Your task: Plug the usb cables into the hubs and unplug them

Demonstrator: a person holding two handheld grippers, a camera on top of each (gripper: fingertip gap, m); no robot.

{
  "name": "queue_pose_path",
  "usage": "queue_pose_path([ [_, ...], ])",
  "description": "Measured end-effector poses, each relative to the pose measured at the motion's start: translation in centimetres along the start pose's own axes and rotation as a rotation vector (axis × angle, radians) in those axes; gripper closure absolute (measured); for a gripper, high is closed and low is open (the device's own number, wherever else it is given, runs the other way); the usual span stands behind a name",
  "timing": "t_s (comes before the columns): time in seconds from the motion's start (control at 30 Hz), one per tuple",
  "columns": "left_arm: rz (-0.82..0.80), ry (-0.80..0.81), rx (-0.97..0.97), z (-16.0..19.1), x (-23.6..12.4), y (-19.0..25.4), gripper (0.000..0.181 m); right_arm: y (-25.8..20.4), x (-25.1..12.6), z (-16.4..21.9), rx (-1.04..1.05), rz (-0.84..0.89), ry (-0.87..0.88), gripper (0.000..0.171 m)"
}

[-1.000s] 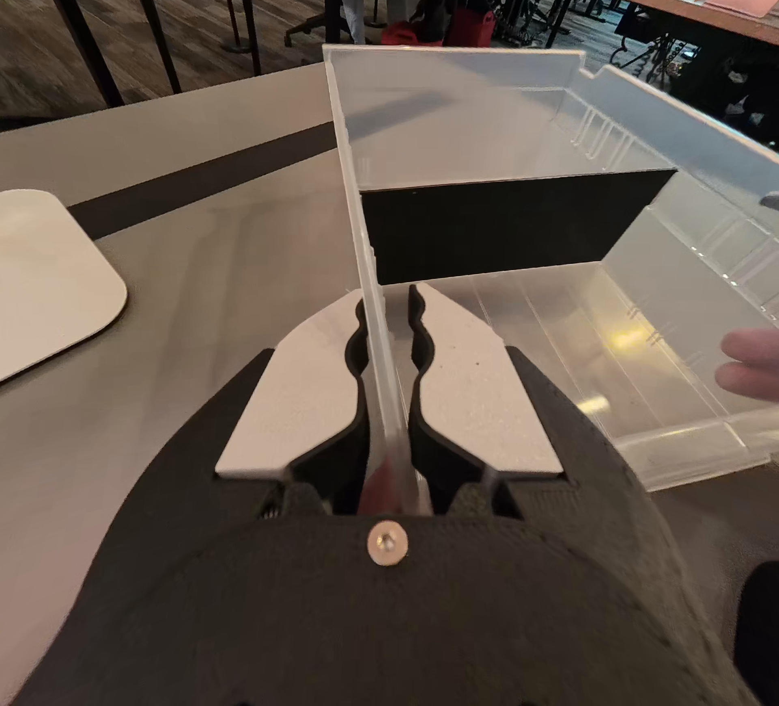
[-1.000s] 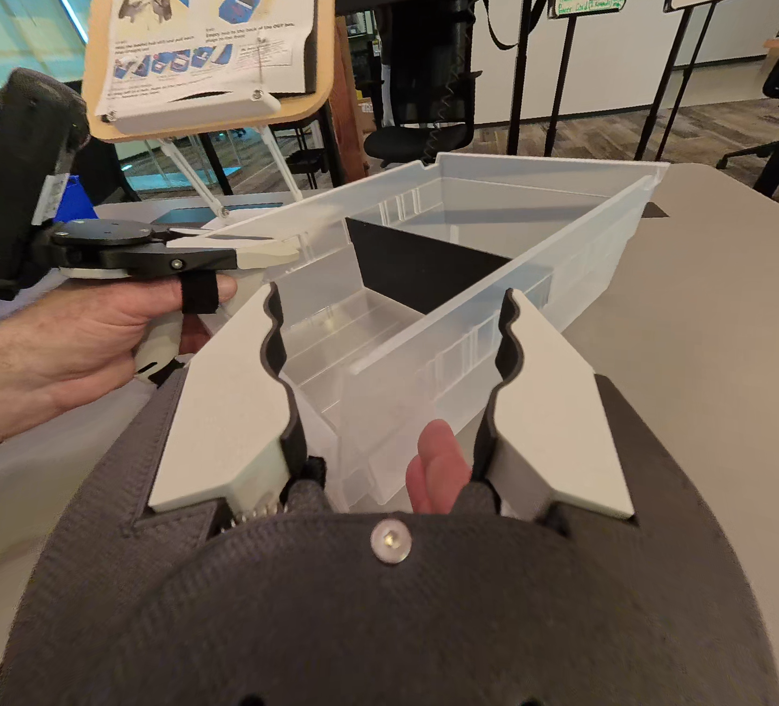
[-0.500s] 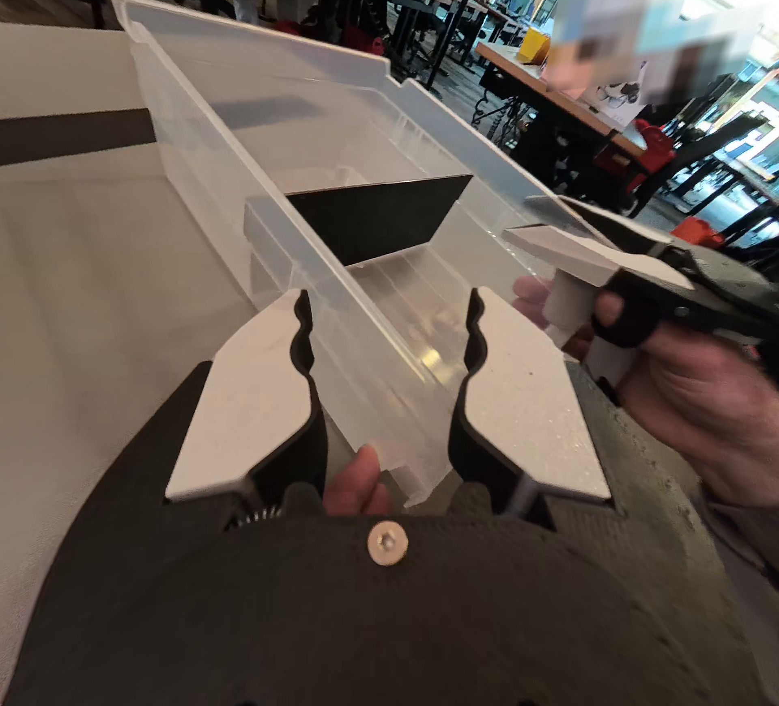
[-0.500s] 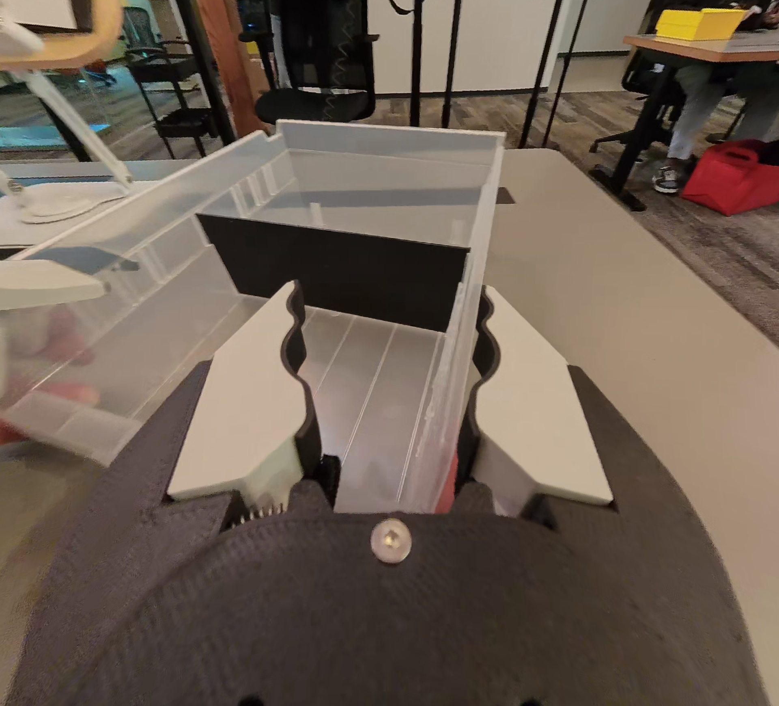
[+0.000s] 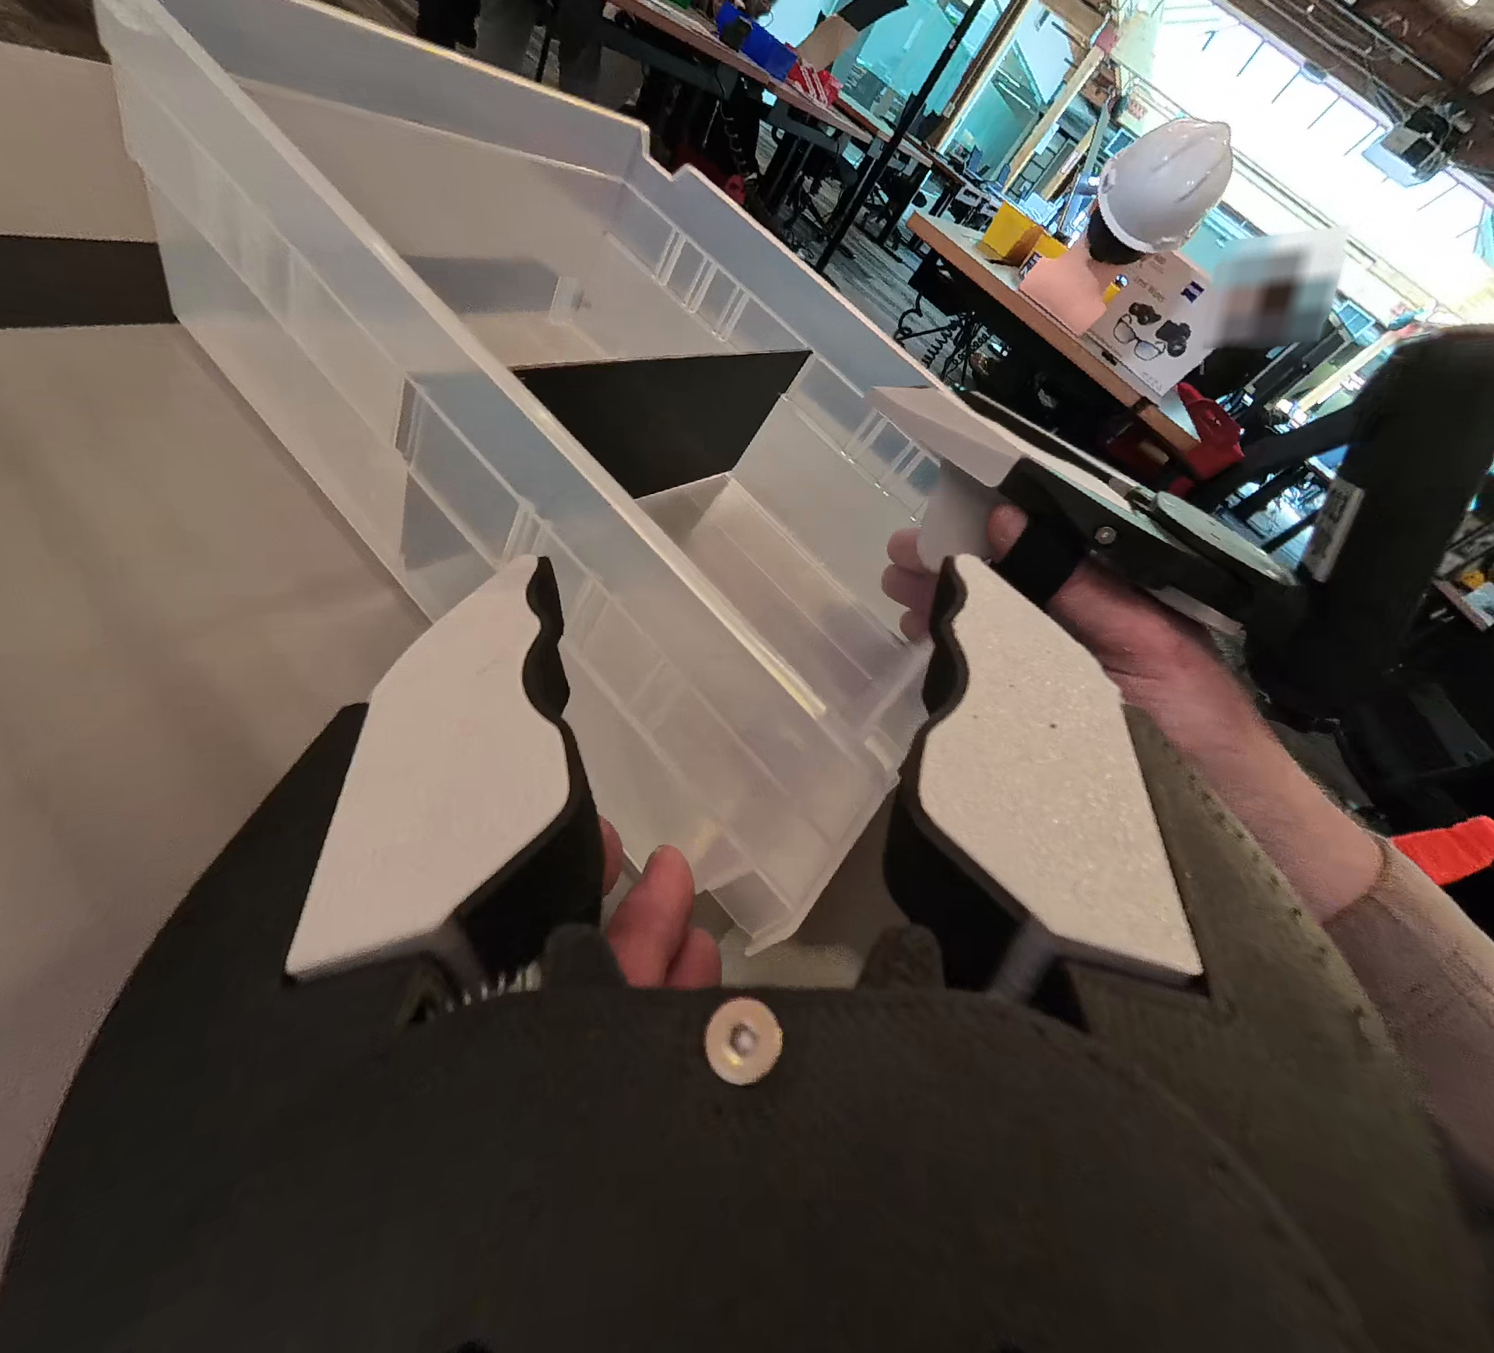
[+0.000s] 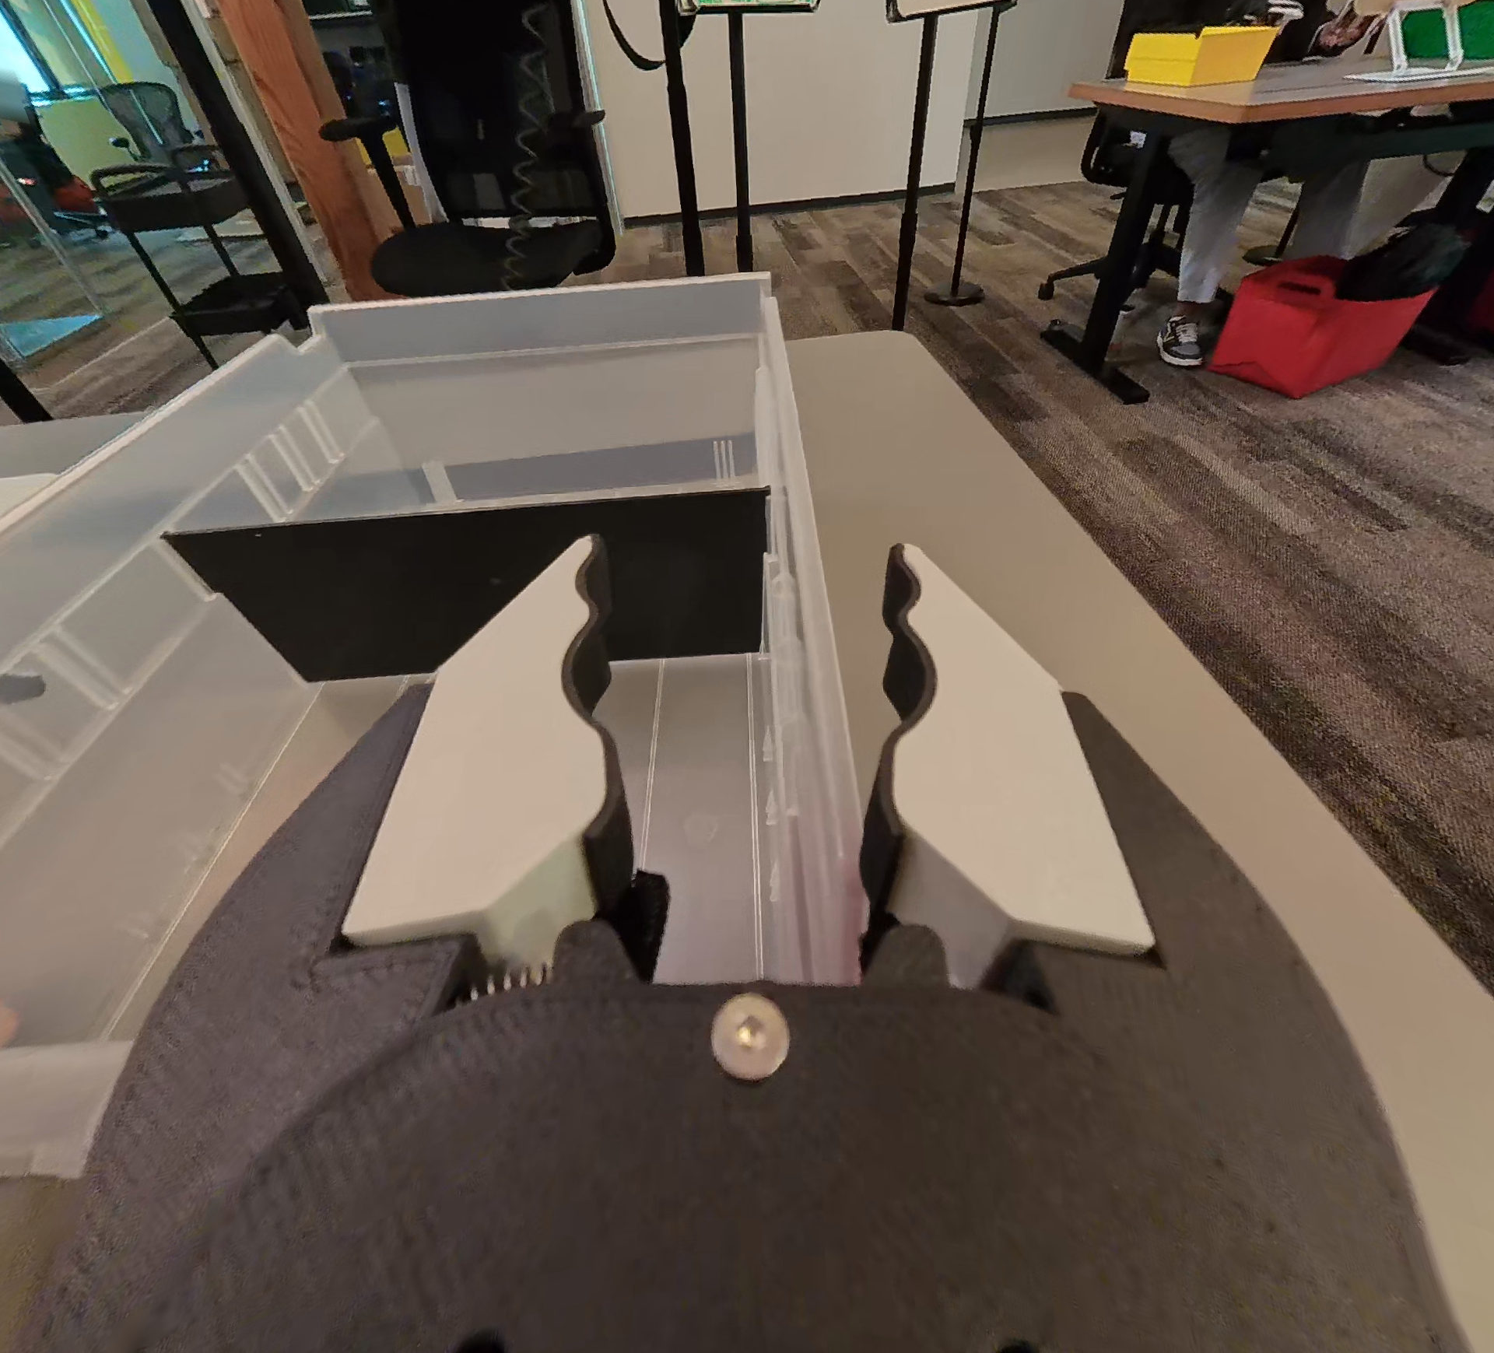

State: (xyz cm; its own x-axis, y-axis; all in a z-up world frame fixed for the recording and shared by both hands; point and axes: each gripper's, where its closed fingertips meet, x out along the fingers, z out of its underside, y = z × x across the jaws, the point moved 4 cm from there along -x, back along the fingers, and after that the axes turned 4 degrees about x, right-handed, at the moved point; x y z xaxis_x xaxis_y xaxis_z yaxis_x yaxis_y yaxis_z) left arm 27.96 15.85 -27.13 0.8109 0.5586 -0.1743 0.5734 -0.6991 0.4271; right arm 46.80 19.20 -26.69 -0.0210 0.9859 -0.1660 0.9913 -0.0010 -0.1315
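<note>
No usb cables or hubs are in view. A clear plastic bin (image 5: 364, 102) with a black divider (image 5: 663, 409) across its middle rests on the grey table. My left gripper (image 5: 744, 574) is open, its jaws on either side of the bin's near corner, and a thumb (image 5: 659, 910) touches that corner. My right gripper (image 6: 745, 550) is open and straddles the right wall of the bin (image 6: 525, 312), just short of the black divider (image 6: 453, 579). The right gripper also shows in the left wrist view (image 5: 954, 441), held by a hand at the bin's right wall.
The grey table (image 6: 1010, 546) ends close to the right of the bin, with carpet beyond. A black stripe (image 5: 73, 279) crosses the table behind the bin. Desks, office chairs, whiteboards on stands and a red bag (image 6: 1310, 336) stand farther off.
My left gripper let go of the bin's left wall, opened, and swung right toward the near corner. My right gripper shifted over the bin's right wall and its jaws narrowed somewhat.
</note>
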Motion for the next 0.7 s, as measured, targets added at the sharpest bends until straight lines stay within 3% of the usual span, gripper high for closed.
queue_pose_path([
  [0.3,-0.026,0.032,-0.016,-1.4,4.7,-0.9,0.093,3.2,5.0,-1.4,0.012,-0.017,0.011,0.108],
  [0.4,0.018,0.018,-0.046,-1.8,5.1,-0.9,0.089,4.0,5.6,-1.7,0.007,-0.019,-0.002,0.101],
  [0.57,0.024,0.068,0.052,-4.6,0.6,-1.8,0.088,4.0,0.3,-6.5,-0.178,0.127,0.168,0.105],
  [0.7,0.023,0.125,0.151,-8.0,-6.0,-2.8,0.1,-4.1,-4.5,-10.9,-0.364,0.005,0.298,0.108],
])
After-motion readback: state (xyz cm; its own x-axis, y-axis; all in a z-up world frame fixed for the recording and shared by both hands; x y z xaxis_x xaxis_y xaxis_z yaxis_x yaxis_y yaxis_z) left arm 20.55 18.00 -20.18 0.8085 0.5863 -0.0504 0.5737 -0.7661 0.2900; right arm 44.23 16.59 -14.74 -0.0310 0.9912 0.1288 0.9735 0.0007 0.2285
